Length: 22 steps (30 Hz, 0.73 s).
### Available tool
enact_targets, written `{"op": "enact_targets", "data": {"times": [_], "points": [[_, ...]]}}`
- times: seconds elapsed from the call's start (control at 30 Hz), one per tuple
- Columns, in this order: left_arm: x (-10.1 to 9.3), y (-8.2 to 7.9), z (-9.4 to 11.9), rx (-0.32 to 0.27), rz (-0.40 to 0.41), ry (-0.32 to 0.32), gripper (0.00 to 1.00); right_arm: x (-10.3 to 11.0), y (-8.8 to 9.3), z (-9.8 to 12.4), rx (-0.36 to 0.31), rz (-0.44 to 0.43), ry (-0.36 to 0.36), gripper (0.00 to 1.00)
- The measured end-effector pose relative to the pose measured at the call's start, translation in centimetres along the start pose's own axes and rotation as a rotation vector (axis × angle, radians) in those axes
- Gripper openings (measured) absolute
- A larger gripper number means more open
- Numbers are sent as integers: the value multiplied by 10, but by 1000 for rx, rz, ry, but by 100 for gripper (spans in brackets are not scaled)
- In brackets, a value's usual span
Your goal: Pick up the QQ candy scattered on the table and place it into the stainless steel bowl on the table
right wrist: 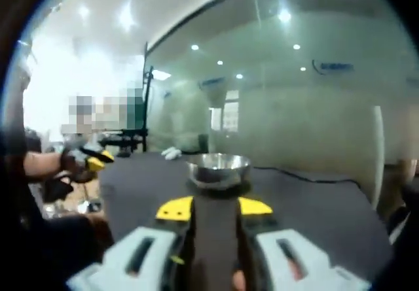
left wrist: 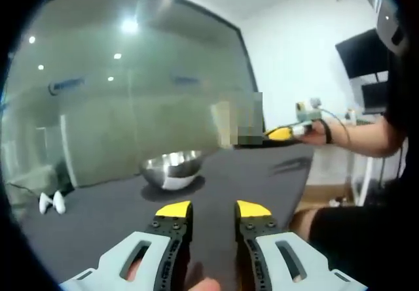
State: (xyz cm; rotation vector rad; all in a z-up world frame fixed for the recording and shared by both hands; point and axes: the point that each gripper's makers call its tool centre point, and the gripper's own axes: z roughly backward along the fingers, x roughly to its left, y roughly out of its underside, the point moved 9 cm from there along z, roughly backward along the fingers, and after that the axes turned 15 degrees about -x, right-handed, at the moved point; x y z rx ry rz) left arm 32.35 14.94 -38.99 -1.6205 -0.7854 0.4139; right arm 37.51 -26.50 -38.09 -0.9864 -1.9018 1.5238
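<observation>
The stainless steel bowl (left wrist: 173, 169) stands upright on the dark grey table (left wrist: 229, 180), a short way beyond my left gripper (left wrist: 214, 210). Its yellow-tipped jaws are open with nothing between them. In the right gripper view the bowl (right wrist: 219, 168) sits ahead of my right gripper (right wrist: 215, 207), which is also open and empty. The right gripper (left wrist: 281, 133) shows in the left gripper view, held in a hand over the table's far right edge. The left gripper (right wrist: 91, 160) shows at the left of the right gripper view. I cannot make out any candy on the table.
Two small white things (left wrist: 51, 203) lie at the far left; the same kind of white shape (right wrist: 171, 152) lies behind the bowl. A glass wall (left wrist: 131, 95) runs behind the table. A cable (right wrist: 301, 176) trails across the tabletop (right wrist: 308, 206). A person's arm (left wrist: 366, 137) reaches in.
</observation>
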Motion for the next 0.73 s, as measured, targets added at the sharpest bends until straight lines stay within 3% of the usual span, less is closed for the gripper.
{"op": "enact_targets", "data": {"times": [0.13, 0.27, 0.43, 0.73], "points": [[-1, 0, 1, -5, -9, -12, 27, 4, 7, 12, -28, -39, 0, 25], [-1, -6, 3, -69, -30, -42, 27, 6, 16, 17, -32, -60, 5, 25], [-2, 1, 4, -35, -30, -46, 27, 7, 23, 20, -23, -74, 14, 26], [-2, 2, 6, -26, -30, -55, 27, 9, 25, 18, -30, -83, 13, 26]]}}
